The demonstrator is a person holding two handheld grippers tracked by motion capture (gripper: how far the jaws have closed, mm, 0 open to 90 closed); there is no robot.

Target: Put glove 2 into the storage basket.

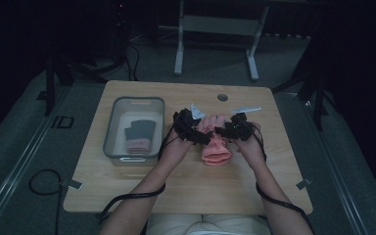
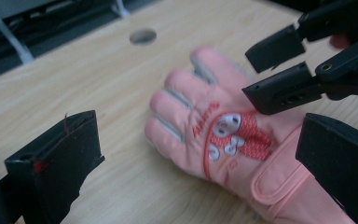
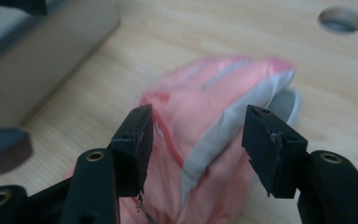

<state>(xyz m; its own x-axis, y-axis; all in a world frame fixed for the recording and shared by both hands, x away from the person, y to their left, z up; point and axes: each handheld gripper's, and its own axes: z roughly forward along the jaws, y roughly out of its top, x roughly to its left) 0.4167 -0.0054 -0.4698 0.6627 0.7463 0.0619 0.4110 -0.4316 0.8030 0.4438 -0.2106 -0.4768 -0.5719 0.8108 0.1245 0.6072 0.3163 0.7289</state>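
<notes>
With both the left tool (image 2: 191, 154) and right tool (image 3: 196, 144) released astride the pink glove (image 2: 214, 130), a shallow pinch could snag one fabric layer and let it slide across the desk (image 2: 98, 79).

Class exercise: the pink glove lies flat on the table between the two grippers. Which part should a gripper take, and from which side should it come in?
Probably the cuff of the pink glove: its strap tab stands a little proud of the wooden table, giving an edge to pinch. Come in low from the person's side, where the cuff opening faces; the flat fingers point away and offer little thickness.
</notes>
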